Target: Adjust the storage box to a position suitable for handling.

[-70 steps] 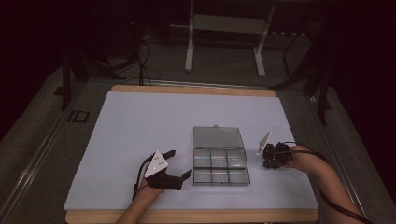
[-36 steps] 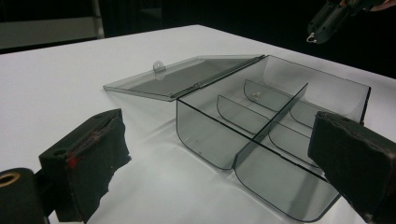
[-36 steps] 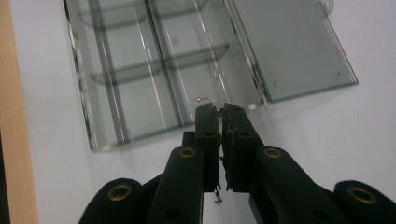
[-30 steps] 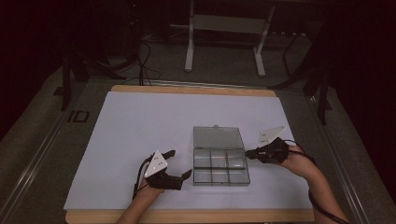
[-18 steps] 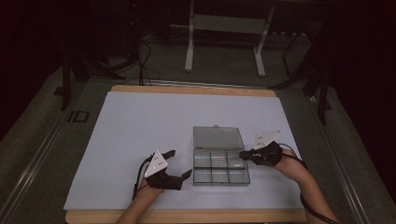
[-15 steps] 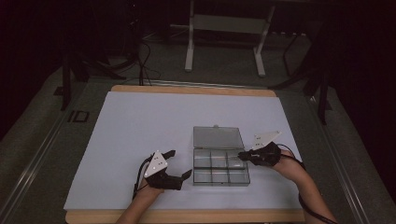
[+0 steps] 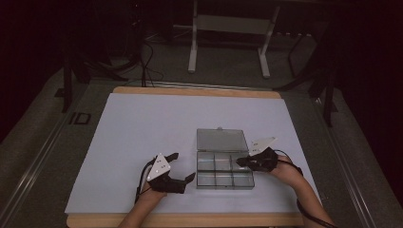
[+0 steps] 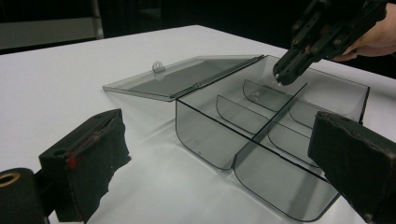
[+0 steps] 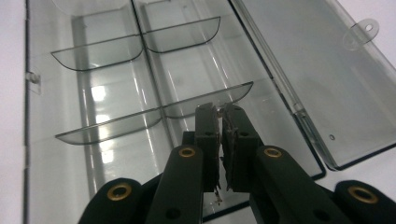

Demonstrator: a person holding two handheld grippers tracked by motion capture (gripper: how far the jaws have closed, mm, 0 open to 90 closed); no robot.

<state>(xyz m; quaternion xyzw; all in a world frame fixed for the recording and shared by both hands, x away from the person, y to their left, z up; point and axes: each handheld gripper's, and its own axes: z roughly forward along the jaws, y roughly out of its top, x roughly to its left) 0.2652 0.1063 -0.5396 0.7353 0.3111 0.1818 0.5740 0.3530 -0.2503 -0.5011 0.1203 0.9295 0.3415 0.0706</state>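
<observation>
Box (image 7: pixel 225 170) sits at table centre-front, lid (image 7: pixel 221 140) folded flat toward 12 o'clock. All six cells look bare from my seat, bar a speck in one far cell in the left gripper view; can't tell what it is.

Right gripper (image 7: pixel 241 161) comes in from 3 o'clock, tips over the rear right cell, jaws pinched together. In the right gripper view something tiny glints low between the pads (image 9: pixel 207 122); too small to name, so I can't say it holds anything.

Left gripper (image 7: pixel 183 168) rests at 9 o'clock of the box, jaws spread wide, not touching it.

Risks as I judge them:
- Tips (image 8: pixel 281 77) hang close over a divider (image 8: pixel 280 105); a low approach clips it and skids the light box, since nothing braces it.
- If a small part is pinched, an early release bounces it into the wrong cell or out onto the table (image 7: pixel 142 128).
- The right cuff or cable could drag the near wall.
</observation>
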